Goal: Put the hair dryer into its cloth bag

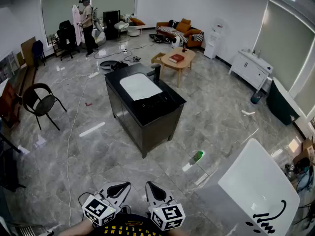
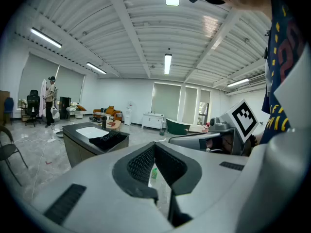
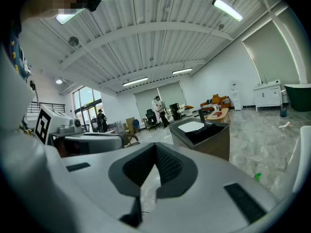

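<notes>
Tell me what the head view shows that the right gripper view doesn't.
Only the head view shows the right gripper from above with its marker cube, and the black squiggle on the large white tub.

Only the right gripper view shows the ceiling light strips, a second person near the windows, and its own jaws close up, shut with nothing between them.

Both show the black counter, the green bottle on the floor, the standing person and the left gripper.
</notes>
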Action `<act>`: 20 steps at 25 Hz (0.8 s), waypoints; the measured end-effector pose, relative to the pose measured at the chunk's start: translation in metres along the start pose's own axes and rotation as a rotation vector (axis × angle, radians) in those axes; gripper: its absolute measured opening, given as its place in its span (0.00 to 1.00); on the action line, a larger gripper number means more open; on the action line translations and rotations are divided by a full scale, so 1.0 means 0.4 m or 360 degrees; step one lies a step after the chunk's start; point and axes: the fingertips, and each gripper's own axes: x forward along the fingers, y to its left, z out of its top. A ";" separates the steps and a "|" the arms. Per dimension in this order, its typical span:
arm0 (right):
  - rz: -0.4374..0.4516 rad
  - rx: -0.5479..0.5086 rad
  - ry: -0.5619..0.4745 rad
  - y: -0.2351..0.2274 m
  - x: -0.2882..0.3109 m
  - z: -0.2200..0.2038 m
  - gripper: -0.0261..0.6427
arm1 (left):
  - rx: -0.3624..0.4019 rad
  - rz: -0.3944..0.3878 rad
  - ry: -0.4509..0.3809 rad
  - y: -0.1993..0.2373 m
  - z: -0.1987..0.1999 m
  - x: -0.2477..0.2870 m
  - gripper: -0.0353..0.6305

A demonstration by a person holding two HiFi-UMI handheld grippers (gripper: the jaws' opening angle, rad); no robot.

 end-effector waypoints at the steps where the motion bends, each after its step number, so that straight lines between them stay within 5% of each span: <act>1: -0.0002 0.0003 0.0003 0.002 0.006 -0.005 0.05 | -0.0001 -0.0003 0.0001 0.006 -0.004 -0.001 0.06; 20: -0.0233 0.0148 0.0065 0.087 0.147 -0.057 0.05 | -0.0132 -0.0144 0.0008 0.215 -0.061 -0.084 0.06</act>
